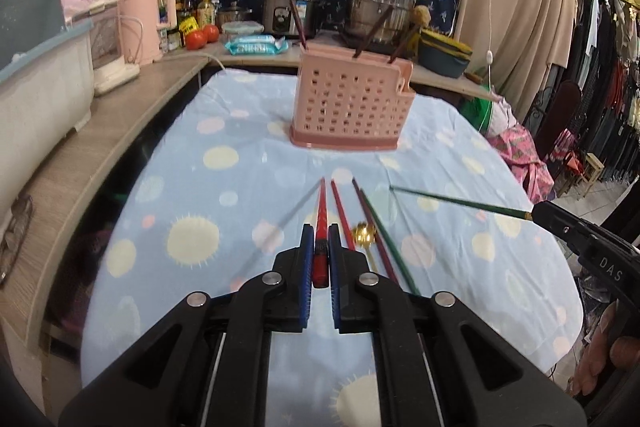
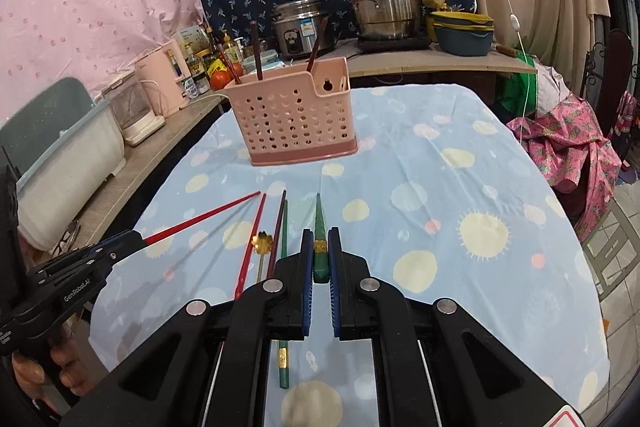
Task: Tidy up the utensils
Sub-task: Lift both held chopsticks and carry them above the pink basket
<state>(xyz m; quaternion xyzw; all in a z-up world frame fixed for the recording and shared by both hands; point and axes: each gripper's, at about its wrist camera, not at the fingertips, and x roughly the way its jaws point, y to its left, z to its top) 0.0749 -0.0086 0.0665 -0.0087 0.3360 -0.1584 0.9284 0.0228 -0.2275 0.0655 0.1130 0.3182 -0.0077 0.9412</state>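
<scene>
A pink perforated utensil basket (image 1: 352, 103) (image 2: 294, 117) stands on the blue dotted tablecloth and holds three brown chopsticks (image 1: 299, 27). My left gripper (image 1: 320, 233) is shut on a red chopstick (image 1: 321, 223), held above the cloth; it also shows in the right wrist view (image 2: 200, 217). My right gripper (image 2: 320, 237) is shut on a green chopstick (image 2: 319, 227), seen in the left wrist view (image 1: 456, 202) pointing left. On the cloth lie a red chopstick (image 1: 342, 215), a maroon chopstick (image 1: 370, 223), a green chopstick (image 1: 390, 239) and a gold spoon (image 1: 364, 235).
A wooden counter (image 1: 100, 143) curves along the left and back with a white tub (image 1: 36, 95), pink kettle (image 1: 148, 23), tomatoes (image 1: 202, 37), rice cooker (image 1: 290, 7), steel steamer pot (image 1: 382, 3) and blue bowls (image 1: 442, 53). Clothes (image 1: 600, 67) hang at the right.
</scene>
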